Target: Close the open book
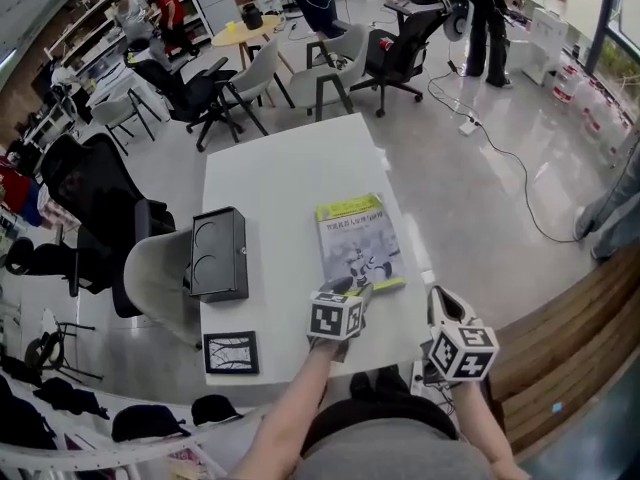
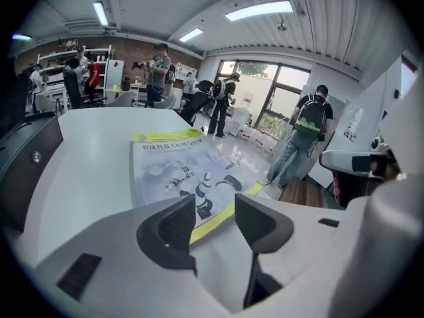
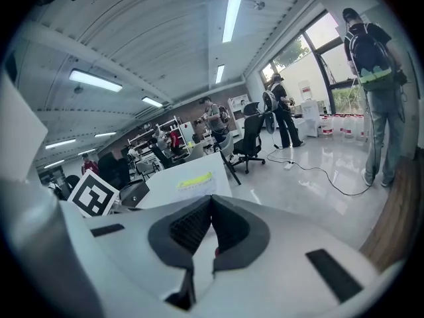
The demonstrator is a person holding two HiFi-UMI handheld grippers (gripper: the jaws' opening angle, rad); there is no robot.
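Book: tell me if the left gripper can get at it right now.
Probably yes: the left gripper hangs open at the near edge of the book, with nothing in between.

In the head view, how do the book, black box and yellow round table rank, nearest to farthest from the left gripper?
1. Book, just ahead of the left gripper.
2. Black box, farther off to the left.
3. Yellow round table, far across the room.

The room was bright and evenly lit. Ceiling light strips (image 3: 233, 5) at twelve o'clock and windows (image 2: 281, 88) at one o'clock supplied the light. The glossy floor (image 1: 510, 168) carried pale glare at two o'clock. Both gripper views bowed strongly, with black corners and a soft near foreground.
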